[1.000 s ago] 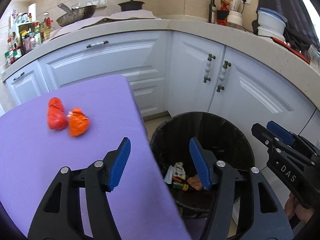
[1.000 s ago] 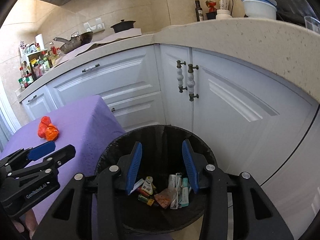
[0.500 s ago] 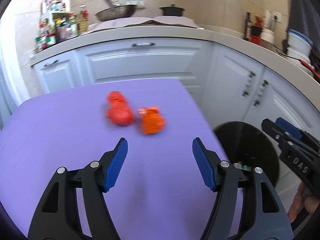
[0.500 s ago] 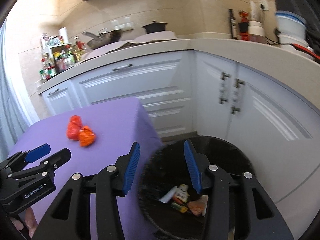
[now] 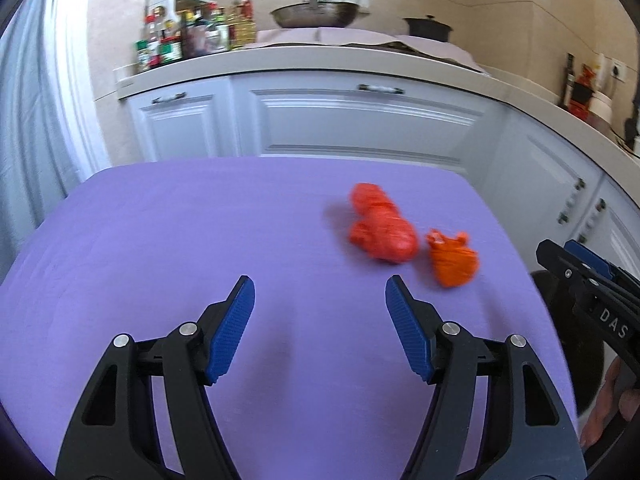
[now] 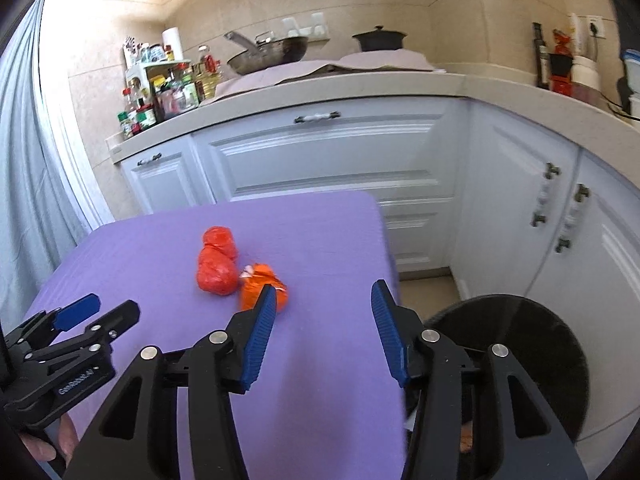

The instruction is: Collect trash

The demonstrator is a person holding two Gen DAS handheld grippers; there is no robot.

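Two crumpled bags lie side by side on the purple table [image 5: 160, 240]: a red bag [image 5: 380, 228] and, to its right, a smaller orange bag [image 5: 454, 264]. My left gripper [image 5: 320, 284] hovers open over the cloth, short of both bags and a little left of them, with nothing between its fingers. In the right wrist view the red bag [image 6: 216, 264] and orange bag [image 6: 256, 284] sit just beyond my right gripper [image 6: 324, 288]. Its jaws are opening and hold nothing, and its left fingertip overlaps the orange bag. The black trash bin [image 6: 520, 340] stands on the floor right of the table.
White cabinets [image 6: 328, 160] and a countertop with bottles [image 5: 180, 40], a pan [image 5: 316, 14] and a pot wrap around behind the table. A curtain [image 5: 36, 120] hangs at left. A hand [image 5: 616, 400] holds the right gripper [image 5: 564, 250] near the bin.
Both grippers swung left from over the bin to over the purple table. The bags now sit close ahead, and both sets of jaws stand wider.
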